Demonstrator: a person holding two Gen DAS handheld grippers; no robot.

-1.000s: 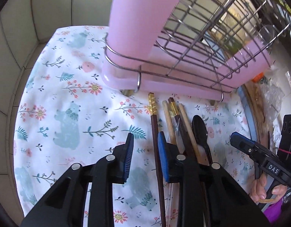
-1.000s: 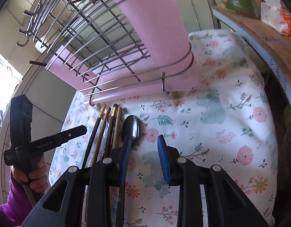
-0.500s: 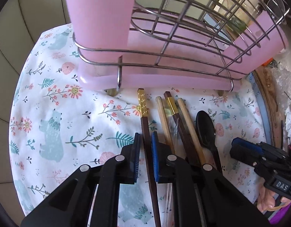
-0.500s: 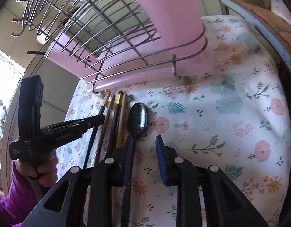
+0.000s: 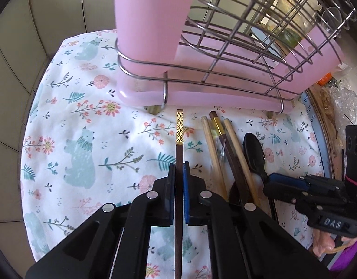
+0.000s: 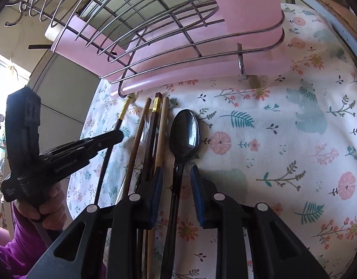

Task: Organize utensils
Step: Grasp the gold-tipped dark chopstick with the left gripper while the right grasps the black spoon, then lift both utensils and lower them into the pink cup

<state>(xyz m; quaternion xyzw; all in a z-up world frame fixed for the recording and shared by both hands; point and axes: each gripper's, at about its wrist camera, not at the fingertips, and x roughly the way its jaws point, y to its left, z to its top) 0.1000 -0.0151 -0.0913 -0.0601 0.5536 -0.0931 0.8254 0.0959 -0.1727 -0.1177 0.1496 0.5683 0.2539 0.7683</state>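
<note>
My left gripper (image 5: pixel 178 181) is shut on a dark chopstick with a gold end (image 5: pixel 179 139), which points toward the pink rack; it also shows in the right wrist view (image 6: pixel 108 148). Three more chopsticks (image 5: pixel 224 148) lie beside it on the floral cloth (image 5: pixel 85 139). A black spoon (image 6: pixel 184 134) lies right of them. My right gripper (image 6: pixel 175 183) is open, its jaws either side of the spoon's handle. The spoon also shows in the left wrist view (image 5: pixel 255 153).
A wire dish rack with a pink tray and pink cup holder (image 5: pixel 150 23) stands just behind the utensils, also in the right wrist view (image 6: pixel 201 46). A tiled wall (image 5: pixel 27 46) is at left. A wooden board and plastic bag (image 5: pixel 338 107) lie at right.
My left gripper slid right over the gold-ended chopstick and closed on it. My right gripper moved left and forward so the spoon's handle now lies between its open jaws.
</note>
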